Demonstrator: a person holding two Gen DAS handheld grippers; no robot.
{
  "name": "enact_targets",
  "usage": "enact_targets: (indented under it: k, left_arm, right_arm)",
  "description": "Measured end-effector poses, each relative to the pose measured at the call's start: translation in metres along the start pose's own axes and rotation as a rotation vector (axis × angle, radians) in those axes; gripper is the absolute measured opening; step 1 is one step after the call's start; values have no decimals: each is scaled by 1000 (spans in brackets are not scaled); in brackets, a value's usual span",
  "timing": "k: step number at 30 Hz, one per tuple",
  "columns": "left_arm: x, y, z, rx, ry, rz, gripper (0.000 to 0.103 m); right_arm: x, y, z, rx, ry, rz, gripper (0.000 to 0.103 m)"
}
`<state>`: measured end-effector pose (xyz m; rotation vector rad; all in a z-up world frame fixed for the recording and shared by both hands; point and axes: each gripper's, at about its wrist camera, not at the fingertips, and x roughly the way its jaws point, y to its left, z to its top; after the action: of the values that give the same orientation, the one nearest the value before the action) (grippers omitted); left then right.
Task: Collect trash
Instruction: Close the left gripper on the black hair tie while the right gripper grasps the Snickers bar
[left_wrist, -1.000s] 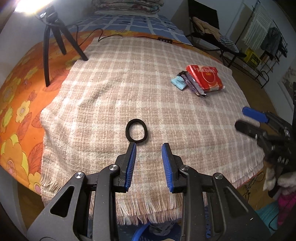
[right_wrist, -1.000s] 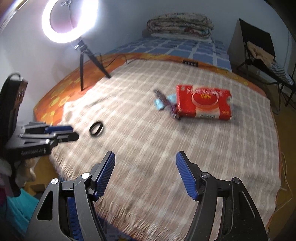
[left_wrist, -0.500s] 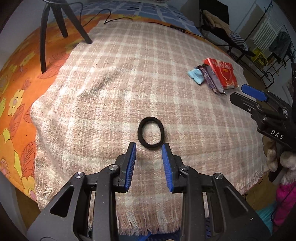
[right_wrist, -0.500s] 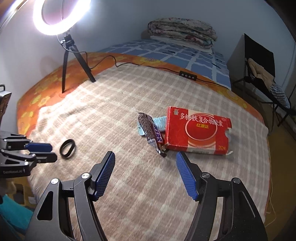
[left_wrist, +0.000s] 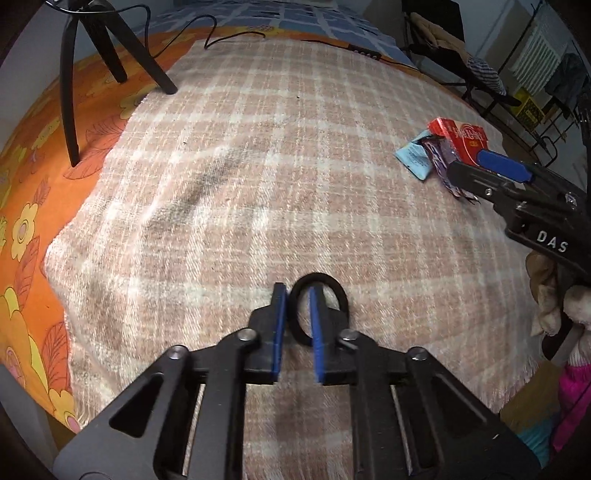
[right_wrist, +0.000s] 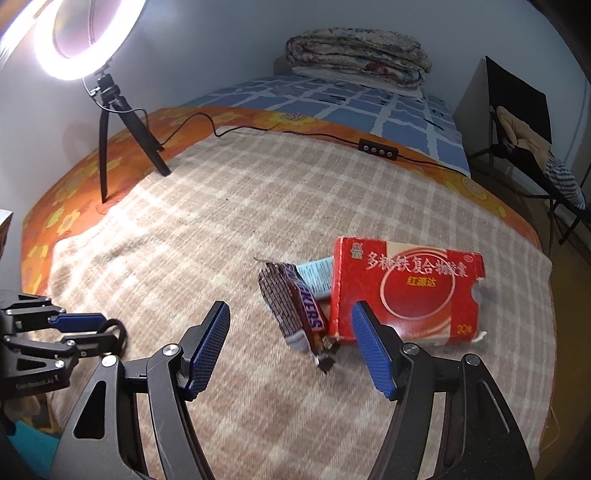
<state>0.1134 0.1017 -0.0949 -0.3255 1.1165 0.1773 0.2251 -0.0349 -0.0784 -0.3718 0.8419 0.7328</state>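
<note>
A black hair band lies on the plaid blanket. My left gripper straddles the band's left side: one finger stands inside the ring, the other outside, with a narrow gap between the pads. It also shows at the left of the right wrist view. My right gripper is open wide, just before a Snickers wrapper, a brown wrapper, a light blue packet and a red carton.
A ring light on a tripod stands at the blanket's far left, its cable and control running across the back. Folded quilts lie at the bed's head. A chair with clothes stands on the right.
My left gripper has moved forward over the hair band and its jaws have narrowed around the band's side. My right gripper has moved closer to the wrappers and red carton.
</note>
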Motion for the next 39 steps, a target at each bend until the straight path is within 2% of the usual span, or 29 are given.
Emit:
enact_targets:
  k: [7,9,10,11,14,16,23,25,27,31,33,35,39]
  left_arm:
    - [2,6,6,1,-4,6,3]
    - [1,7,7,5,-7,9,3]
    - [0,8,7,4,-9,10,3]
    - [-1,7,5,4,-11,11,3]
    - [-6,6,4,0,-20,12,3]
    - [-11,7,4,-3,-27,10,2]
    - [-26,6,2,-4,-50,4,2]
    - [-27,4,1,-2,-51,6,2]
    - [-28,2,-2,3,-53,11,2]
    - [-32,3,-6,-1,-55,12,2]
    - [-32,5,-6,-4,-57,11,2]
    - [-33,7,-4,-7,-57,11,2]
    - [-34,11,-3,-9,-58,11,2]
  right_arm:
    - [15,4,2,-34,25,-64,66]
    - [17,2,2,-26,31,-66,49]
    - [18,0,2,-15,38,-53,36]
    - [18,-3,1,2,45,-32,28]
    - [16,-10,0,35,44,-10,14]
    - [13,-14,0,54,36,-1,9]
    - [-5,-21,3,97,-10,37,6]
    - [-8,-19,4,74,-23,48,6]
    - [-8,-10,4,20,-19,21,6]
    - [-1,-4,4,-7,-5,7,6]
    - [7,1,4,-34,22,-32,9]
    - [12,2,3,-39,28,-50,22]
    - [23,-7,1,0,52,-33,22]
